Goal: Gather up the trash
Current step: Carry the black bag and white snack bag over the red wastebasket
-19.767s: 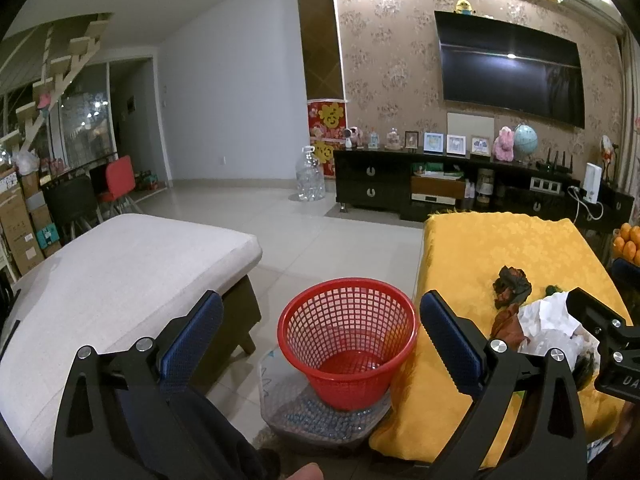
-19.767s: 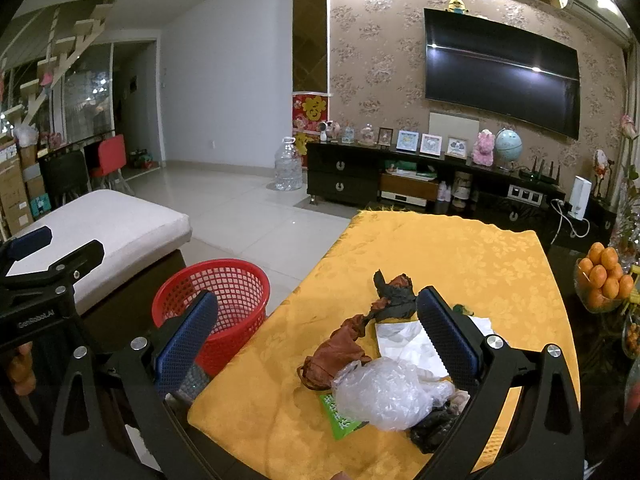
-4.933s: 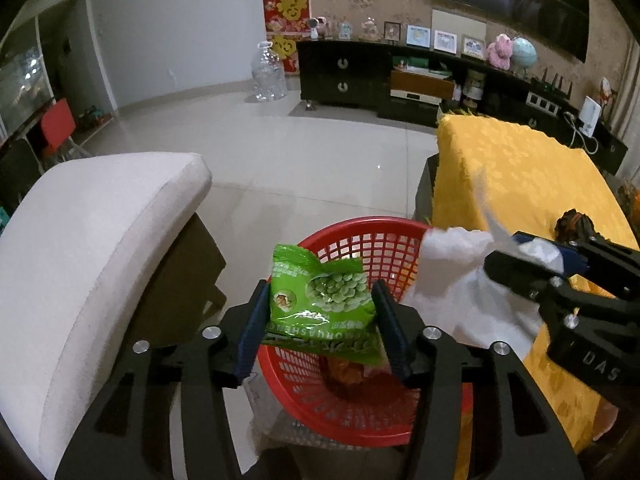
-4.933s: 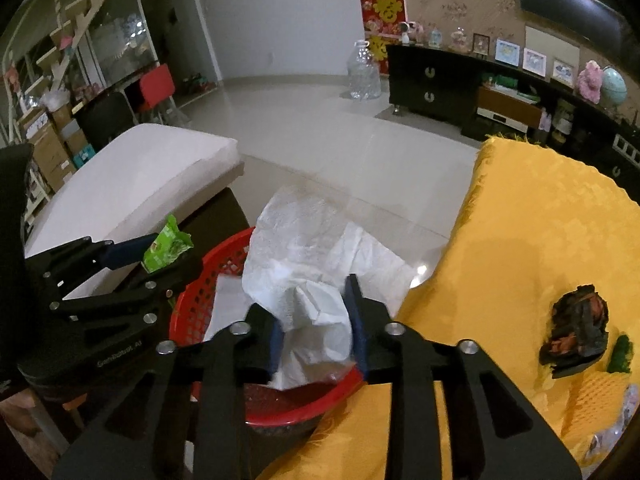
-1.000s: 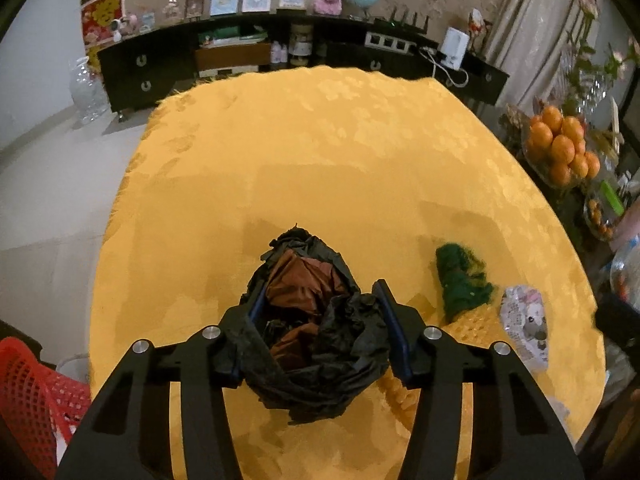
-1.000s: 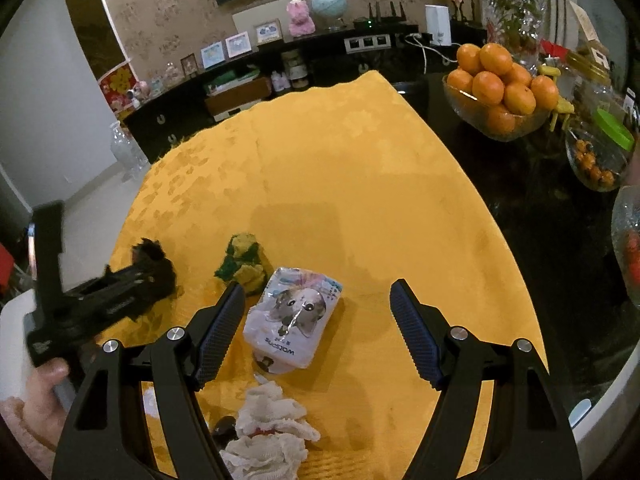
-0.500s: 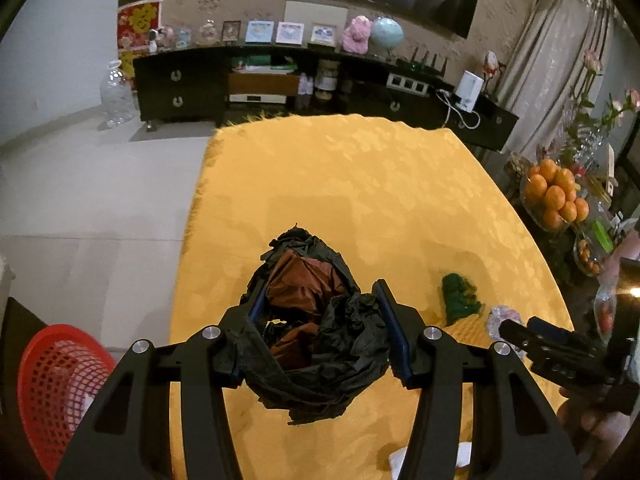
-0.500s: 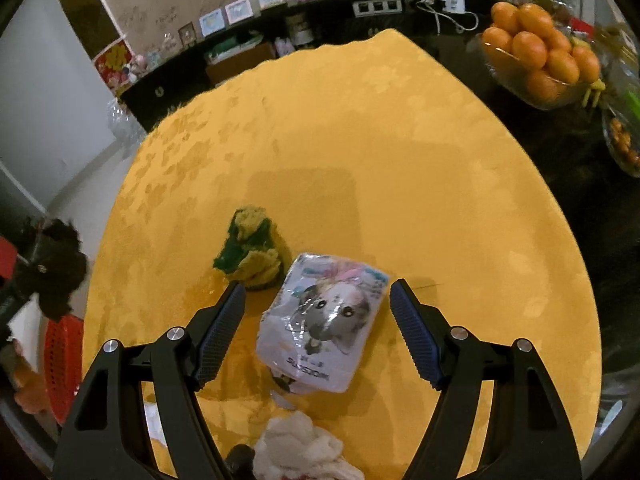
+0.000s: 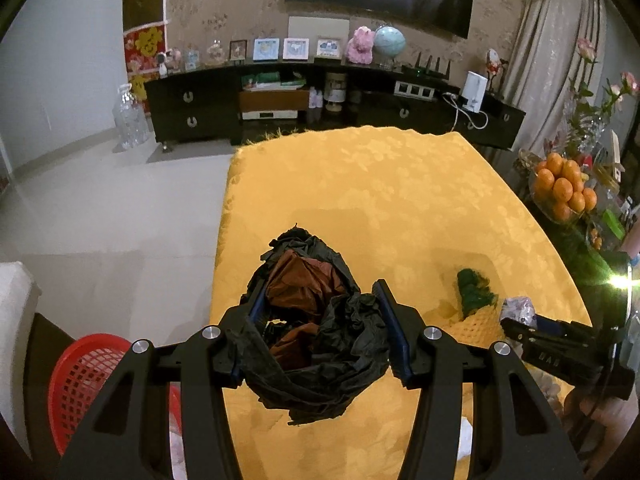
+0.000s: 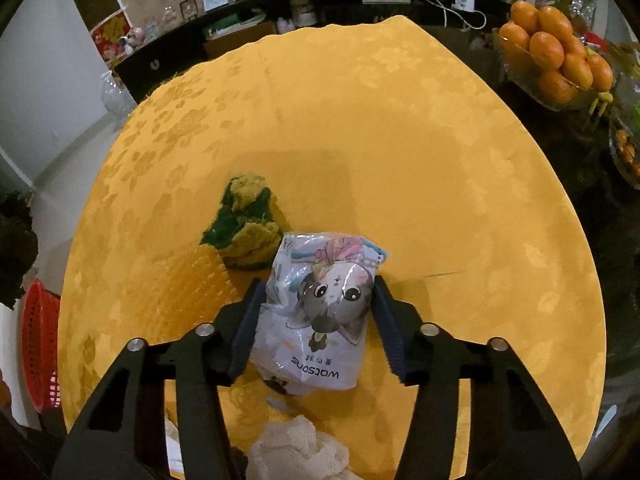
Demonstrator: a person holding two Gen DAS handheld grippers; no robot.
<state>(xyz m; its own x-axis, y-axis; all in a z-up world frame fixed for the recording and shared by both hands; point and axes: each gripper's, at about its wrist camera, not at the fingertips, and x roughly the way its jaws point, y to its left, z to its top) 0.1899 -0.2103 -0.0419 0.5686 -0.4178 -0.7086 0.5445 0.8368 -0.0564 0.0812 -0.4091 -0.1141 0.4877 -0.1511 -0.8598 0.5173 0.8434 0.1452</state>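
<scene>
the left claw [image 9: 318,332] is clenched on a crumpled black and brown bag [image 9: 316,332], which we carry above the near part of the yellow-clothed surface [image 9: 380,200]. the right claw [image 10: 316,324] is closing its jaws around a white tissue packet [image 10: 320,316] printed with a cartoon cat; both pads already sit against its sides, and the packet lies on the surface. taking that packet as our landmark: the surface spreads out around and beyond it, the red basket [image 10: 38,344] stands well off to its left, below the surface edge on the floor, a bowl of oranges [image 10: 556,60] sits far beyond it to the right, a green and yellow wad [image 10: 244,224] lies just beside its far left corner, and a pale mesh wad [image 10: 296,452] lies near its close end.
</scene>
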